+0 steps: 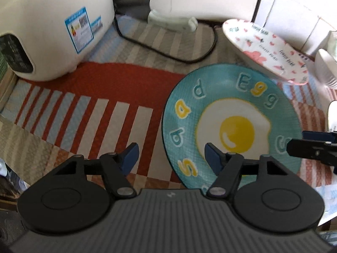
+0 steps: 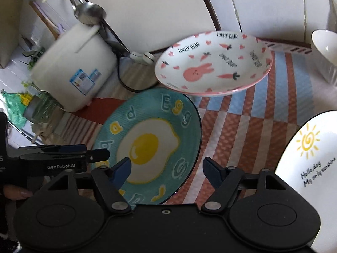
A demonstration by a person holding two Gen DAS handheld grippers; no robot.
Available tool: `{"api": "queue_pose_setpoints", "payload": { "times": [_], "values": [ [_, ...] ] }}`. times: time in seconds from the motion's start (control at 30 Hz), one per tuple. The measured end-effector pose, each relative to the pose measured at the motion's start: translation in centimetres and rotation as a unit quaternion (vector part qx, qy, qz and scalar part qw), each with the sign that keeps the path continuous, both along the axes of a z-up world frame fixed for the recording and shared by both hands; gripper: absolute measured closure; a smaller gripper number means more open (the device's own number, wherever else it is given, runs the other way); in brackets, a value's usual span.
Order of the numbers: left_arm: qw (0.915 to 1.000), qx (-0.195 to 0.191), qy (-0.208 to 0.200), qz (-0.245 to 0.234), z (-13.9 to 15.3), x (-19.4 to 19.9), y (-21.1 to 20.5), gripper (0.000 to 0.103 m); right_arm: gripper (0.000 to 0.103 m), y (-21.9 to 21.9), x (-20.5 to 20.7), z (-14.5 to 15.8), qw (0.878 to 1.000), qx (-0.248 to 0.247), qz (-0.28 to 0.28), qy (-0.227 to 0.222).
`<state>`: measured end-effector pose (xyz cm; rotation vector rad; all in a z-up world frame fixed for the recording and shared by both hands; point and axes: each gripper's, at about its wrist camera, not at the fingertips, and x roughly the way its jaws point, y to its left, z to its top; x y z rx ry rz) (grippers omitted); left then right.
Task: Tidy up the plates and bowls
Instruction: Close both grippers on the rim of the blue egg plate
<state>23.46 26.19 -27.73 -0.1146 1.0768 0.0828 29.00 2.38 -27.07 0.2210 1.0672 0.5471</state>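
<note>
A teal plate with a fried-egg picture [image 1: 231, 124] [image 2: 151, 145] lies on the striped mat. A white plate with pink rabbits and carrots [image 1: 267, 48] [image 2: 212, 63] sits behind it, its rim overlapping the teal plate's far edge. A white plate with a sun drawing [image 2: 309, 164] lies at the right. A white bowl [image 2: 324, 50] [image 1: 326, 69] stands at the far right. My left gripper [image 1: 171, 158] is open and empty, its right finger over the teal plate's near left edge. My right gripper [image 2: 166, 171] is open and empty over the teal plate's near right edge.
A white rice cooker [image 1: 50, 29] [image 2: 73, 67] stands at the back left with its black cord [image 1: 168, 50] looping across the mat. A metal ladle [image 2: 88, 12] hangs above it. A tiled wall [image 2: 263, 4] closes the back. The counter edge [image 1: 12, 130] runs along the left.
</note>
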Motion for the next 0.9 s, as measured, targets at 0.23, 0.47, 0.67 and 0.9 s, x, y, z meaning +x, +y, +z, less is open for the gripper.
{"api": "queue_pose_setpoints", "payload": {
  "times": [0.23, 0.47, 0.67, 0.9],
  "values": [
    [0.9997, -0.019, -0.009, -0.008, -1.3, 0.5, -0.4, 0.043, 0.056, -0.5, 1.1, -1.5, 0.997, 0.008, -0.052, 0.053],
    [0.9977, -0.062, -0.022, 0.017, -1.4, 0.1, 0.2, 0.066, 0.086, -0.3, 1.2, -2.2, 0.996, 0.007, -0.063, 0.061],
    [0.996, -0.054, -0.042, 0.057, -1.6, -0.3, -0.5, 0.061, 0.086, -1.0, 1.5, -2.8, 0.993, 0.037, -0.078, 0.08],
    [0.9959, -0.047, -0.032, 0.07, -1.0, 0.0, -0.3, 0.067, 0.086, -0.5, 1.3, -2.2, 0.994, 0.021, -0.065, 0.082]
  ]
}}
